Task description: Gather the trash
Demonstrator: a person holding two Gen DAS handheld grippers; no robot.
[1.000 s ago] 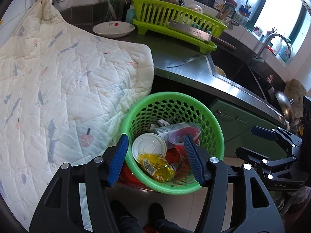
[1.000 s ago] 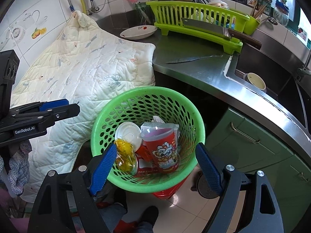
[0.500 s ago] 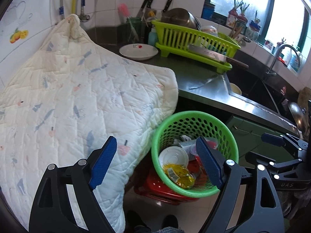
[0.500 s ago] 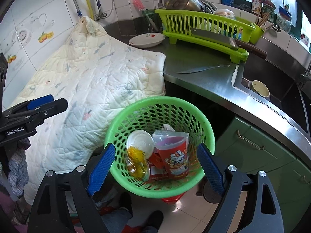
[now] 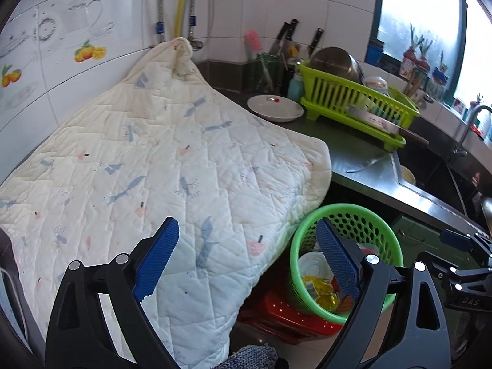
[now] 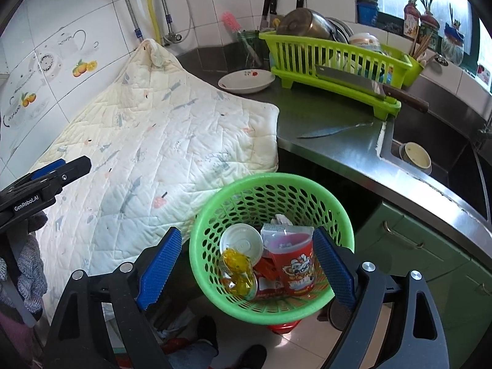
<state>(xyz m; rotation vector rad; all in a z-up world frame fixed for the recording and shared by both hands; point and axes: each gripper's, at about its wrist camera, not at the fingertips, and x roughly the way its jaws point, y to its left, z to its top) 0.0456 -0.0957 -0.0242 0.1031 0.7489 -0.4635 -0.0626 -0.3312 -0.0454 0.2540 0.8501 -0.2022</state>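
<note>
A green perforated basket (image 6: pixel 264 190) stands on a red stool (image 5: pixel 276 310) by the counter; it also shows in the left wrist view (image 5: pixel 363 215). It holds a red printed cup (image 6: pixel 296 266), a white lid (image 6: pixel 241 241) and a yellow wrapper (image 6: pixel 238 269). My right gripper (image 6: pixel 246 269) is open and empty above the basket's front. My left gripper (image 5: pixel 246 264) is open and empty over the quilt's lower edge, left of the basket.
A white quilted cover (image 5: pixel 153 169) drapes over something at the left. The steel counter (image 6: pixel 332 150) carries a white dish (image 6: pixel 246 80), a knife (image 6: pixel 332 130), and a lime dish rack (image 6: pixel 338 61) with a cleaver. A sink (image 6: pixel 436 153) with a cup lies right.
Both grippers have pulled back and up from the basket. The left one swung left over the quilt and opened wider. The basket's contents have not moved.
</note>
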